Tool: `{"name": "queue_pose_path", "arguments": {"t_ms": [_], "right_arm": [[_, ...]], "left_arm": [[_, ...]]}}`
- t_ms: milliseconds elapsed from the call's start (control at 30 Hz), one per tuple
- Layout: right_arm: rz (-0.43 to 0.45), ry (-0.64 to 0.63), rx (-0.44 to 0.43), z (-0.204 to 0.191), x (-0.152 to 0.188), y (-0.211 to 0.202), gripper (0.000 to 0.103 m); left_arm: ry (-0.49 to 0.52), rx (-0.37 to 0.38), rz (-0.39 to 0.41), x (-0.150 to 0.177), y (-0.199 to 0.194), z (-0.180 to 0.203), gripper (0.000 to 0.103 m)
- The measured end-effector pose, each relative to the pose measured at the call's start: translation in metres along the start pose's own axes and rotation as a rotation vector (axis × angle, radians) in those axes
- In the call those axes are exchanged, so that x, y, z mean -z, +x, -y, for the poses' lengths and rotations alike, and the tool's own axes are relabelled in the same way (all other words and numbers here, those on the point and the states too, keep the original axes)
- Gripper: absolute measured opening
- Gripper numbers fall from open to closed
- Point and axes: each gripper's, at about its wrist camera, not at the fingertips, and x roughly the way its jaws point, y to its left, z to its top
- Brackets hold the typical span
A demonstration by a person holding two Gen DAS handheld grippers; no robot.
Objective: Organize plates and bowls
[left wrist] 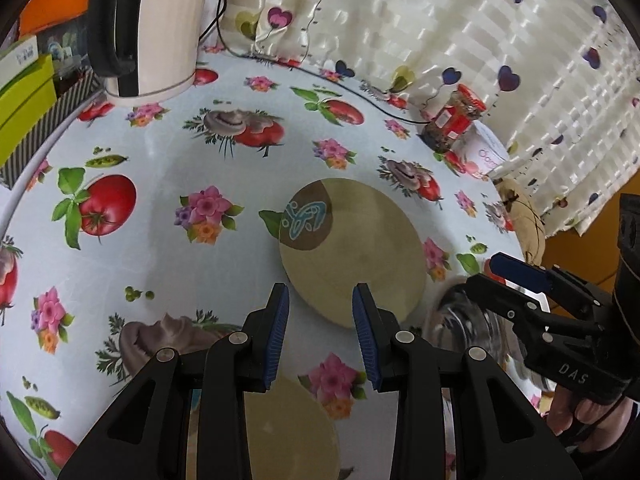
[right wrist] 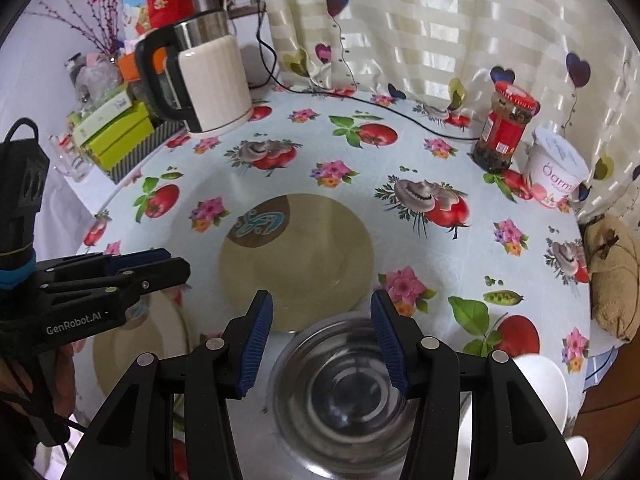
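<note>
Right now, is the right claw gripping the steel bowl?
No. In the right wrist view the right claw hangs open above the steel bowl, its pads clear of the rim.

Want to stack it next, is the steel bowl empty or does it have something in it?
Empty: the steel bowl shows only bare, shiny rings down to its bottom.
</note>
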Motion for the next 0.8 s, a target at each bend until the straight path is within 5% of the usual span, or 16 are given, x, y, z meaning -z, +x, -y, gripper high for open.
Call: {"name": "queue_pose_path", "arguments": {"t_ms": [800], "right_arm": [[-0.281,0.090,-0.072,0.044,-0.036,0.098,0.032]], "left_arm": [[-0.104,-0.038,-0.122,-0.013,0.059,-0.020,0.034]]}}
